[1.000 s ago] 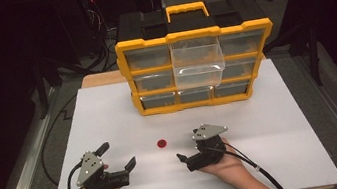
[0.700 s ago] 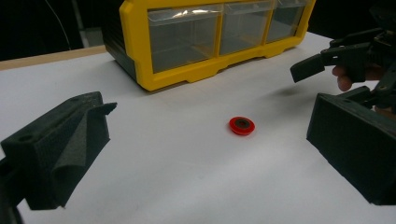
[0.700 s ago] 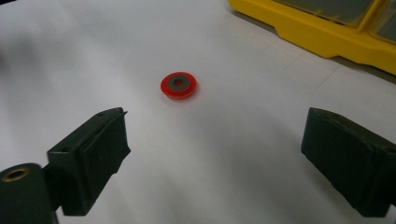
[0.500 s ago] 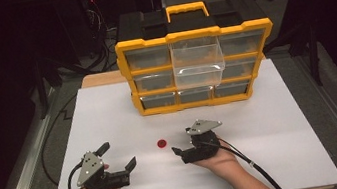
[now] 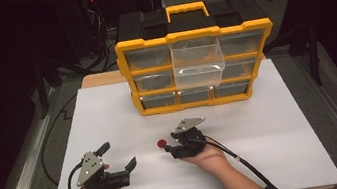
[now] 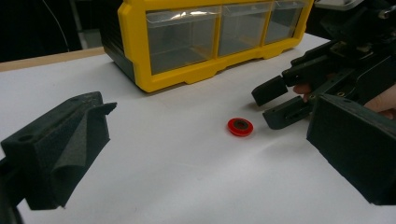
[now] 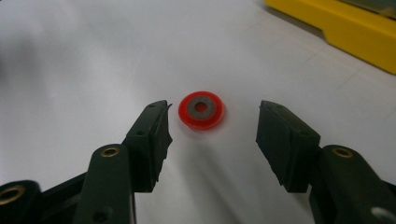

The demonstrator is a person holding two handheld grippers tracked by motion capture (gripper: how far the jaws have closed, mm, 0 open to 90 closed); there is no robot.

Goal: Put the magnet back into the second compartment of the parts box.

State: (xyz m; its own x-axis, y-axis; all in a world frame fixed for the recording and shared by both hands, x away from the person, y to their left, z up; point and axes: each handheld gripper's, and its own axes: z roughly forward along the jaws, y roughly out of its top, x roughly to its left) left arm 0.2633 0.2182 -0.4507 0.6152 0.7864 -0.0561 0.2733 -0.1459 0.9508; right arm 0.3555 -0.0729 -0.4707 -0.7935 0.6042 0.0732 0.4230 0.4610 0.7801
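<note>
A small red ring with a dark centre (image 5: 162,143) lies flat on the white tabletop (image 5: 272,124). My right gripper (image 5: 168,148) is open right beside it. In the right gripper view the ring (image 7: 201,109) sits just ahead of the gap between the two jaws of that gripper (image 7: 213,122), touching neither. My left gripper (image 5: 117,155) stands open and empty at the front left, a short way from the ring. In the left gripper view its own jaws (image 6: 210,135) frame the ring (image 6: 240,126) and the right gripper (image 6: 273,105) beyond it.
A yellow and black drawer organizer (image 5: 143,42) stands at the back of the table; its frame also appears as a yellow edge (image 7: 336,23). Its top-middle clear drawer (image 5: 198,62) is pulled out and looks empty. Cables trail from both grippers toward the front edge.
My right gripper has slid left and slightly forward across the table, up to the red ring. The left gripper and the ring have stayed put.
</note>
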